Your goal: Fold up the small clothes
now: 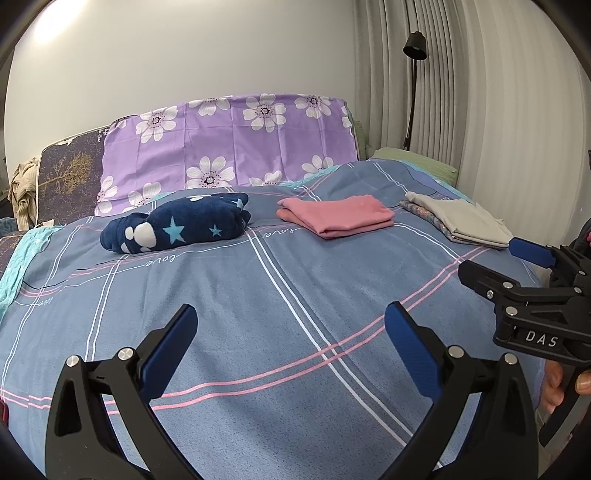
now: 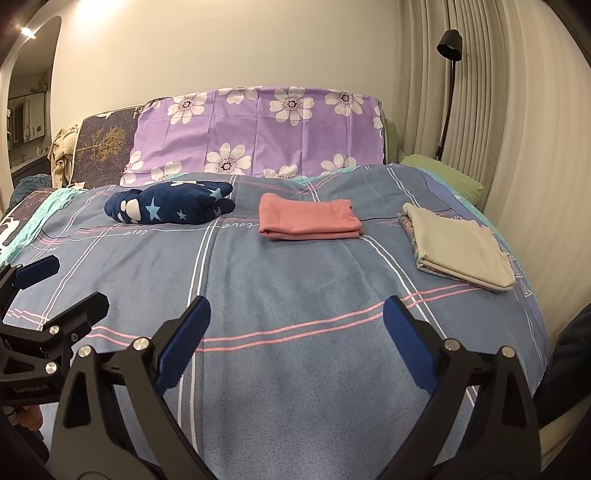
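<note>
Both my grippers, left [image 1: 290, 325] and right [image 2: 295, 319], wide apart, empty, above bare bedspread [image 1: 258, 314], folded clothes [image 1: 334, 215] well ahead.

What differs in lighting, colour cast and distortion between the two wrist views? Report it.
Left wrist view: cool, greyish cast, wall evenly lit, the bedspread bulging from fisheye warp. Right wrist view: warm, yellowish cast, a bright ceiling light glaring at upper left, the curtain bowed by the same warp. Both look sharp, with dark vignetted corners.
</note>
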### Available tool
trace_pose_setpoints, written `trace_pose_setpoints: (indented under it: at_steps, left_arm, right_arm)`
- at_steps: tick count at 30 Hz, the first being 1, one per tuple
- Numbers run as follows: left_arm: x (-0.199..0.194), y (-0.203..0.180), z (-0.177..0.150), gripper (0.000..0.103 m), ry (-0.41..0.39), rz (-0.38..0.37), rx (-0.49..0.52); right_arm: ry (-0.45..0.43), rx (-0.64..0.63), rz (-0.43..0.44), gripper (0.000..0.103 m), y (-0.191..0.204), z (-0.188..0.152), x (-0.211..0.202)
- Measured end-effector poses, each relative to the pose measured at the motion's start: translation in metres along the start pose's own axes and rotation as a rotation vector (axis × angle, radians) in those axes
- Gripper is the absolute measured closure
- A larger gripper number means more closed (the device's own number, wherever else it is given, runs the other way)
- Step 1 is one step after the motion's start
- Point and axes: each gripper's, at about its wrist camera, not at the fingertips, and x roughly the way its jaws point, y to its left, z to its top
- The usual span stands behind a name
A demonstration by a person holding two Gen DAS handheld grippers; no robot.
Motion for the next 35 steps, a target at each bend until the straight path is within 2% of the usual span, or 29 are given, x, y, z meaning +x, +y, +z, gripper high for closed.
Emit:
trace_pose_setpoints:
  at_steps: [35]
  left_arm:
    - [-0.0041, 0.0041, -0.0031, 0.001, -0.008, -0.008, -0.006]
  right_arm:
    - [-0.001, -0.037, -0.015, 0.006, 0.0068, -0.0001, 0.0003]
